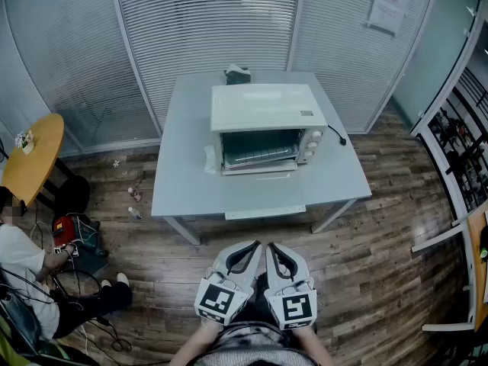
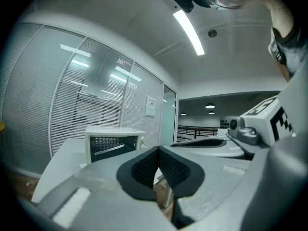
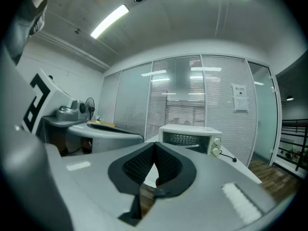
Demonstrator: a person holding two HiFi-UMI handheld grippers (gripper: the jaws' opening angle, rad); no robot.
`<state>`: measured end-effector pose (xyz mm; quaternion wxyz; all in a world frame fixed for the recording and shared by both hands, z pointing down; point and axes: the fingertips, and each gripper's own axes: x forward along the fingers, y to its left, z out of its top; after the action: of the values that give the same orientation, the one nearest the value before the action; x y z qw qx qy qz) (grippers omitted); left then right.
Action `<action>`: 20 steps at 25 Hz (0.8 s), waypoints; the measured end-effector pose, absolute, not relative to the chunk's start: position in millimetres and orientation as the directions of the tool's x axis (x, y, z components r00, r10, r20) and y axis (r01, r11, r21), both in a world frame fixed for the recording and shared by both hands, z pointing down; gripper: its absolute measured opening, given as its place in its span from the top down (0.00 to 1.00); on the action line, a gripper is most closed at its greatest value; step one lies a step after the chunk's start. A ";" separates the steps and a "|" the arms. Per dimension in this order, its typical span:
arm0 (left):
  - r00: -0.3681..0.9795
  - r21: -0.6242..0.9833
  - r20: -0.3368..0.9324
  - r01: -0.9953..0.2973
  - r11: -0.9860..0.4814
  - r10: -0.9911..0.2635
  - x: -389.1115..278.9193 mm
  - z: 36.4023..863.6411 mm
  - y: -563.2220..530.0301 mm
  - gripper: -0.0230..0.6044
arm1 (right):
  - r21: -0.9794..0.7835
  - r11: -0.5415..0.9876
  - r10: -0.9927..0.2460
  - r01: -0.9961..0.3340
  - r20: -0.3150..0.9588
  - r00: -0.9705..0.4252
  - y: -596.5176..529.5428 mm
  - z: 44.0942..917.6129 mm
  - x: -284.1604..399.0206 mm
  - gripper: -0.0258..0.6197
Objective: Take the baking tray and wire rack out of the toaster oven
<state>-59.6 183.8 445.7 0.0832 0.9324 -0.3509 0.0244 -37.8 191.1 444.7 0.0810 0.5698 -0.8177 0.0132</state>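
The left claw [image 1: 252, 248] and the right claw [image 1: 273, 248] are both clenched on nothing, their dark pads pressed together in each gripper view [image 2: 158, 150] [image 3: 154, 146]. They sit side by side at the bottom centre of the head view, over the wooden floor [image 1: 381, 242] and well apart from the table [image 1: 187, 166]. In the upper middle of that frame the white toaster oven [image 1: 267, 107] stands on the table with its door [image 1: 259, 171] folded down. A wire rack [image 1: 258, 157] shows inside; the baking tray cannot be told apart from it. A person [image 1: 30, 273] sits at the lower left.
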 end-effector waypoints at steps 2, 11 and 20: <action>0.760 0.093 0.106 -0.650 -0.755 -0.641 -60.5 449.8 182.4 0.96 | 0.071 0.346 -0.932 -0.935 0.142 -0.334 191.8 445.5 -36.6 0.96; 0.773 0.086 0.122 -0.633 -0.769 -0.622 -48.9 454.6 165.8 0.96 | 0.004 0.330 -0.935 -0.944 0.140 -0.326 176.0 447.4 -20.8 0.96; 0.758 0.083 0.126 -0.651 -0.755 -0.640 -18.0 440.4 94.9 0.96 | -0.032 0.355 -0.926 -0.934 0.129 -0.356 105.6 437.1 13.2 0.96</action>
<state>-18.0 94.9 440.4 0.0609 0.9356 -0.3450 0.0446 13.2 105.6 437.1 0.0442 0.5658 -0.8218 0.0498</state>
